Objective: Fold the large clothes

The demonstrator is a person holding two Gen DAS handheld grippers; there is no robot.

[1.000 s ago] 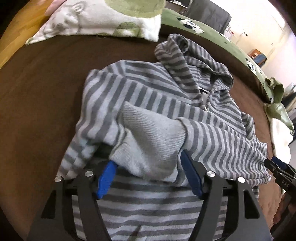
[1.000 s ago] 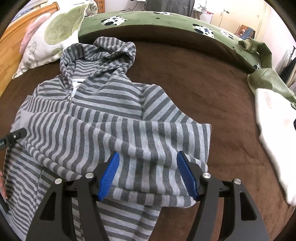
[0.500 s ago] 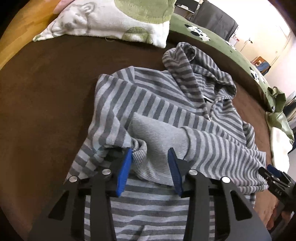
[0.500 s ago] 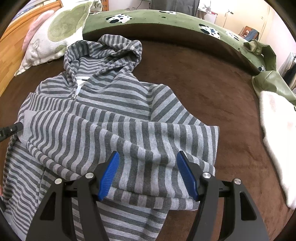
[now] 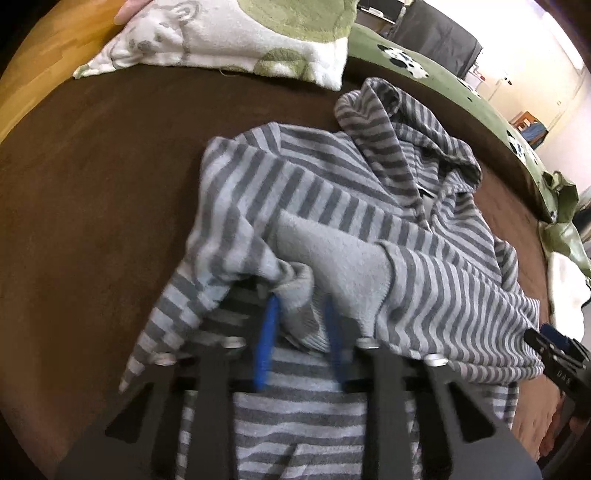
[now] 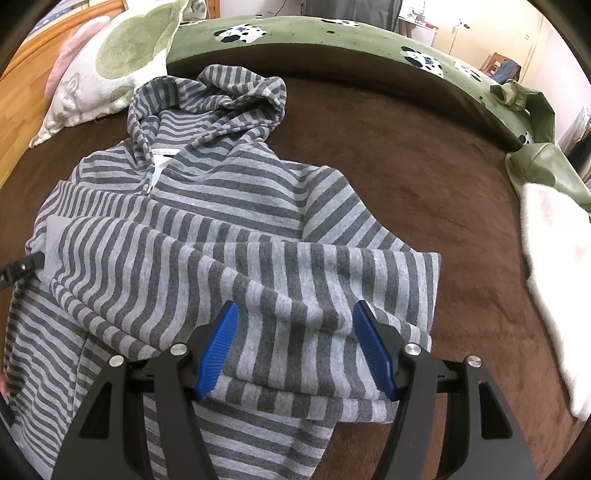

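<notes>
A grey-and-charcoal striped hoodie (image 6: pixel 207 206) of soft, fleecy knit lies on its back on a bed covered by a brown, short-pile blanket (image 6: pixel 424 192), its long axis running from the hem near the cameras up to the hood (image 6: pixel 218 96), which is crumpled into a rounded peak pointing toward the white-and-green plush pillow (image 6: pixel 110 66) at the head of the bed. One sleeve is folded across the chest of the hoodie, its stripes running crosswise to those of the body. The left tongs (image 5: pixel 301 332), black-framed with ribbed blue pads, are drawn narrow and pinch the plain grey ribbed cuff (image 5: pixel 325 258) of that sleeve, the fabric bunched and lifted between them on the side of the hoodie nearest the pillow. The right tongs (image 6: pixel 295 345) stand wide apart over the folded bend of the sleeve on the hoodie's opposite side, the fabric lying between the blue pads without being squeezed. Beyond the hood, a green quilt (image 6: pixel 332 33) printed with black-and-white panda patches curves along the far edge of the bed. A white, fluffy cloth (image 6: pixel 554 277) lies on the blanket well apart from the hoodie, on the side away from the pillow. A wooden floor (image 5: pixel 48 48) shows beside the pillow.
</notes>
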